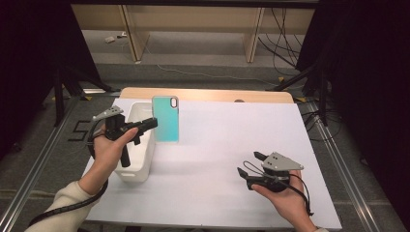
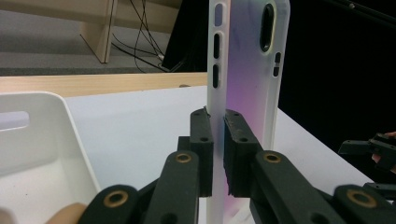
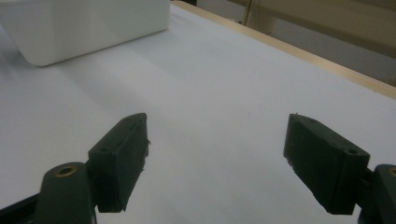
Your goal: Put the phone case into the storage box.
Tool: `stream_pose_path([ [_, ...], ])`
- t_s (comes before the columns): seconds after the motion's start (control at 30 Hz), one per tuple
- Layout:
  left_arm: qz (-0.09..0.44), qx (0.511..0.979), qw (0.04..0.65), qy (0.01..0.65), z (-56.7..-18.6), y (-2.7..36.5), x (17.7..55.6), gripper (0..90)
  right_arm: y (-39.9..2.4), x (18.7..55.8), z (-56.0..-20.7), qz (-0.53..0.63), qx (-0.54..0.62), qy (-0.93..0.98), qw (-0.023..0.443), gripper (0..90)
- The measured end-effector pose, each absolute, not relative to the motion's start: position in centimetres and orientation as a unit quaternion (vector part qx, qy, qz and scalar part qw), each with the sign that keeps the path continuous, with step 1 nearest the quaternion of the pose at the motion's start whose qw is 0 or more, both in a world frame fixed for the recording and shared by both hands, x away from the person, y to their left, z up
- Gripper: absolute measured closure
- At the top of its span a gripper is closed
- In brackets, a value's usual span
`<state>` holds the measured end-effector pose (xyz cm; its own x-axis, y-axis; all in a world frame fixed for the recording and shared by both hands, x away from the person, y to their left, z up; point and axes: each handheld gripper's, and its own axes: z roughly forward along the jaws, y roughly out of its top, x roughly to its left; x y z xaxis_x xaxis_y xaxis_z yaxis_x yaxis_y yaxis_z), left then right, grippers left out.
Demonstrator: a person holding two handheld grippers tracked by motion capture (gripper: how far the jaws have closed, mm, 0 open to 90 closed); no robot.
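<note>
Up close, the left claw (image 2: 218, 140) pinches the phone case (image 2: 247, 70) edge; the right claw (image 3: 224, 163) gapes wide over the table (image 3: 210, 93).

We note a white work surface (image 1: 217, 159) covering the table, with a pale wooden edge (image 1: 208, 94) showing along its far side. Beyond the table, on the grey floor (image 1: 193, 72), stand light wooden furniture legs (image 1: 252, 36), and black cables (image 1: 283, 34) trail across the floor at the right. A white cable (image 1: 193, 72) lies on the floor nearer the table. Black curtains (image 1: 367, 72) hang on both sides. A metal rail (image 1: 34, 169) runs along the floor at left, and another at right (image 1: 343, 169).
</note>
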<state>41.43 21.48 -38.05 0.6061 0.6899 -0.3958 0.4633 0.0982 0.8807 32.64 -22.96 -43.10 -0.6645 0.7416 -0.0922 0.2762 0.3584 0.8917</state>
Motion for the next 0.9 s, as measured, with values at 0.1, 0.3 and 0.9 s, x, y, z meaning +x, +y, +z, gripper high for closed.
stream_pose_path([
  [0.1, 0.096, 0.662, 0.602, 0.435, -37.9, 21.6, 41.4, 83.2, -23.0, 32.6, -43.1, 0.465, 0.325, 0.783, 0.254, 23.1],
  [0.3, 0.100, 0.660, 0.604, 0.436, -37.7, 22.0, 41.5, 83.2, -23.3, 32.6, -43.0, 0.466, 0.330, 0.782, 0.249, 22.8],
  [0.9, 0.120, 0.653, 0.606, 0.438, -37.2, 23.7, 41.8, 83.1, -23.5, 32.6, -43.2, 0.466, 0.336, 0.779, 0.251, 22.8],
])
